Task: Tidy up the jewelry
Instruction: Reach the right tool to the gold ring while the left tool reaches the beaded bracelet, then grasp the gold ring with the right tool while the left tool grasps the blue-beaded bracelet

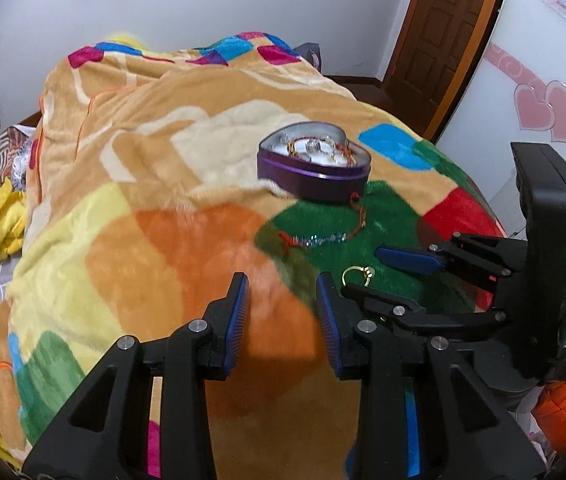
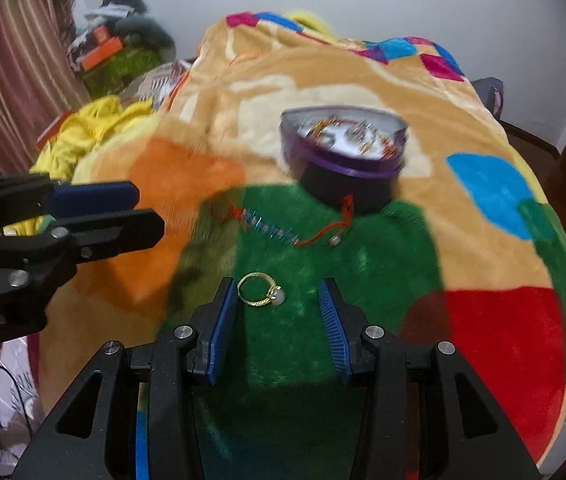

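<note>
Lying nearer than the heart-shaped tin [image 2: 343, 160], a pearl ring [image 2: 261, 290] sits between the right gripper [image 2: 279, 300]'s spread fingers; the left gripper [image 1: 283, 300] gapes too, empty.

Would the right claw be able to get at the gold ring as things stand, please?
Probably yes. The right claw is open, and the gold ring lies flat on the green patch of the blanket between its fingertips, nearer its left finger. Nothing covers it; the bracelet lies farther away.

Gold pearl ring [image 2: 261, 290] and beaded bracelet [image 2: 279, 230] lie before open heart tin [image 2: 343, 152].
</note>
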The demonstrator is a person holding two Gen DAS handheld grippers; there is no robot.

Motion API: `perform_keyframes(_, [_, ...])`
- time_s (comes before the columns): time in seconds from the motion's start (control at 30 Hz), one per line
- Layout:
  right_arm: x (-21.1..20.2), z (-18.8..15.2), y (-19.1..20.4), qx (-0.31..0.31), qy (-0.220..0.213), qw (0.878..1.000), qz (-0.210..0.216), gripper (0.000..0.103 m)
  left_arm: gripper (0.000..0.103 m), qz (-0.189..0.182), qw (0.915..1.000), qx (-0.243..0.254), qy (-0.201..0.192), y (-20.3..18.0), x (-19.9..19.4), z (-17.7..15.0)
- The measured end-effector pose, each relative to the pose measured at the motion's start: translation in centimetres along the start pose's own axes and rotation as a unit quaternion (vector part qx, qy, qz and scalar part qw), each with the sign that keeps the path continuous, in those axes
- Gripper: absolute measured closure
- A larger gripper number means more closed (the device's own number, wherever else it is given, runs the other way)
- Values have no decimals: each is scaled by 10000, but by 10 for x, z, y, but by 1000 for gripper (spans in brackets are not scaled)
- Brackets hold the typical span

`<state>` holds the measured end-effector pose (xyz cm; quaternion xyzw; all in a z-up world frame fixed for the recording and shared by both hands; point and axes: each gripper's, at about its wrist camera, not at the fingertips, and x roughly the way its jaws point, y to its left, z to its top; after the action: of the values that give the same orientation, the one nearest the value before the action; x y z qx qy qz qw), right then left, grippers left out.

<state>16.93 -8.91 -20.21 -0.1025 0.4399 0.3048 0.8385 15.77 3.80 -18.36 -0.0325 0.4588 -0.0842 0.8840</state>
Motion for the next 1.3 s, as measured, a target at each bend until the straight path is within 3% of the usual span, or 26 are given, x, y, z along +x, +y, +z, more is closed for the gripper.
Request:
perform_keyframes(0.13, [-2, -4, 1, -80, -123, 9999, 32, 66, 69, -17, 10000, -41, 55, 1, 4, -3])
perform_keyframes(0.17, [-3, -5, 0, -110, -158, 9997, 121, 77, 69, -21, 10000, -50, 58, 1, 6, -3])
perform_keyframes(0.2, [-3, -7, 1, -103, -167, 9997, 165, 81, 69, -24, 10000, -49, 63, 0, 7, -2])
perform_keyframes(0.43, [-11, -7, -8, 90, -357, 9991, 211, 81, 69, -114, 9998, 59, 133, -10, 20, 5])
perform_keyframes(0.77, [-33, -5, -58, 662, -603, 9956, -281, 81, 69, -459, 9980, -45, 433, -24, 53, 18])
perform_keyframes(0.97, [-41, -9, -77, 860, -684, 9931, -416, 81, 63, -368, 9978, -177, 517, -25, 70, 29])
perform_keyframes(1.2, [-39, -12, -82, 923, -675, 9928, -346, 81, 63, -157, 9988, -58, 459, -30, 79, 33])
perform_keyframes(1.3, [-40, -11, -81, 908, -697, 9930, -307, 81, 74, -42, 9993, -11, 380, -31, 78, 32])
